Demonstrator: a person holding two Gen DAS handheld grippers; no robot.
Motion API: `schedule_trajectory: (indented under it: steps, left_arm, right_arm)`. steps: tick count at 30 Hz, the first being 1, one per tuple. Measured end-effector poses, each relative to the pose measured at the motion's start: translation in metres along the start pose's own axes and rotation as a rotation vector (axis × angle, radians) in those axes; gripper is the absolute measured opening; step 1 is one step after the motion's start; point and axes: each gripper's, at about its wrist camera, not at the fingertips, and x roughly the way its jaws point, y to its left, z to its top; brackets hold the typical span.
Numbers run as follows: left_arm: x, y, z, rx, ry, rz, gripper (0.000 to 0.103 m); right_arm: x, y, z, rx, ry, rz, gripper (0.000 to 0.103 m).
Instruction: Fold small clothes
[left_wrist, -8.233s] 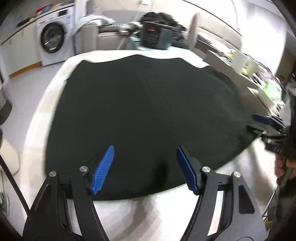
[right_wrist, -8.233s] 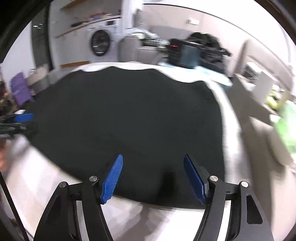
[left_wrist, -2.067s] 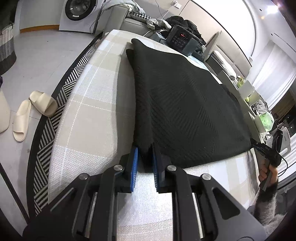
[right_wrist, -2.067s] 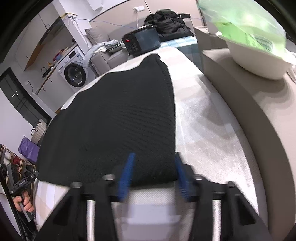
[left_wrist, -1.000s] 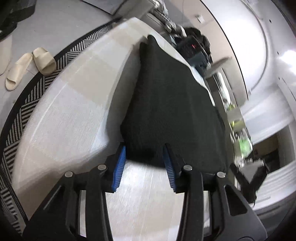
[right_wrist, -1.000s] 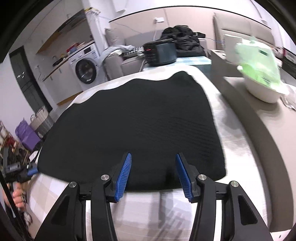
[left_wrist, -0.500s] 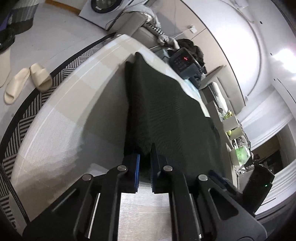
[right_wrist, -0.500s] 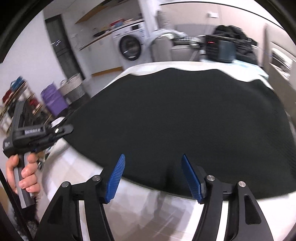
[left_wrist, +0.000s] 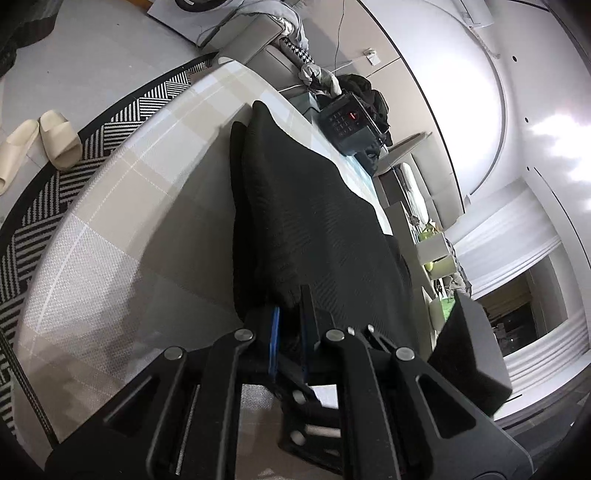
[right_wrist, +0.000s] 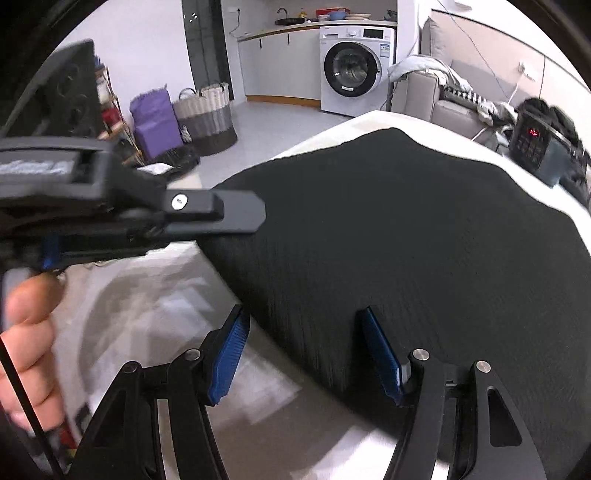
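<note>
A black knitted garment (left_wrist: 314, 206) lies spread on a beige checked bed (left_wrist: 122, 206). My left gripper (left_wrist: 290, 314) is shut on the garment's near left corner and lifts that edge off the bed. In the right wrist view the same garment (right_wrist: 406, 229) fills the middle. My right gripper (right_wrist: 306, 350) is open and empty, with its blue pads just over the garment's near edge. The left gripper's body (right_wrist: 147, 218) and the hand holding it show at the left of that view.
A dark box with a red display (left_wrist: 347, 123) sits past the bed's far end, also in the right wrist view (right_wrist: 535, 147). Slippers (left_wrist: 40, 142) lie on the floor by a striped rug (left_wrist: 44, 192). A washing machine (right_wrist: 356, 70) and baskets (right_wrist: 207, 118) stand beyond.
My left gripper has stayed shut on the garment's corner and raised it. My right gripper has swung left along the near edge and now sits close to the left gripper.
</note>
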Motion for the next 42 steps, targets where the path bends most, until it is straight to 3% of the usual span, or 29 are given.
schedule_trajectory:
  steps: [2,3,4,5,7,10,13,17,29,32,34,42]
  left_arm:
    - [-0.002,0.002,-0.001,-0.005,0.003,-0.012,0.006]
    - [-0.004,0.004,-0.002,-0.013,0.002,-0.022,0.006]
    - [-0.007,0.006,-0.002,-0.026,0.006,-0.029,0.011]
    - [-0.010,0.010,-0.001,-0.044,0.020,-0.037,0.018]
    - [-0.019,0.019,0.001,-0.079,-0.005,-0.041,0.050]
    - [-0.028,0.030,0.007,-0.103,-0.068,-0.079,0.063]
    - [-0.017,0.046,0.018,-0.188,-0.051,-0.165,0.072]
    - [0.011,0.053,0.039,-0.242,-0.003,-0.183,0.072]
    - [0.113,0.035,0.093,-0.263,0.117,-0.169,0.069]
    - [0.129,0.030,0.109,-0.246,0.101,-0.101,0.045]
    - [0.137,0.026,0.116,-0.223,0.102,-0.064,0.011]
    - [0.117,-0.022,0.129,-0.061,0.024,-0.012,0.007]
  right_arm:
    - [0.005,-0.001,0.004,-0.002,-0.011,-0.025,0.053]
    - [0.005,-0.003,0.006,0.002,-0.029,-0.022,0.028]
    - [0.005,-0.008,0.008,0.014,-0.040,-0.005,0.018]
    - [0.003,-0.013,0.008,0.034,-0.050,0.010,0.016]
    - [-0.005,-0.035,0.009,0.141,-0.087,0.068,0.011]
    - [-0.013,-0.066,0.007,0.300,-0.122,0.188,0.011]
    - [-0.014,-0.065,0.004,0.318,-0.122,0.215,0.011]
    - [-0.016,-0.057,0.008,0.284,-0.123,0.200,0.011]
    - [-0.028,-0.064,0.007,0.255,-0.160,0.188,0.011]
    - [-0.024,-0.064,0.006,0.255,-0.146,0.196,0.011]
    - [-0.020,-0.064,0.005,0.257,-0.138,0.201,0.011]
    - [-0.021,-0.075,0.002,0.295,-0.164,0.249,0.011]
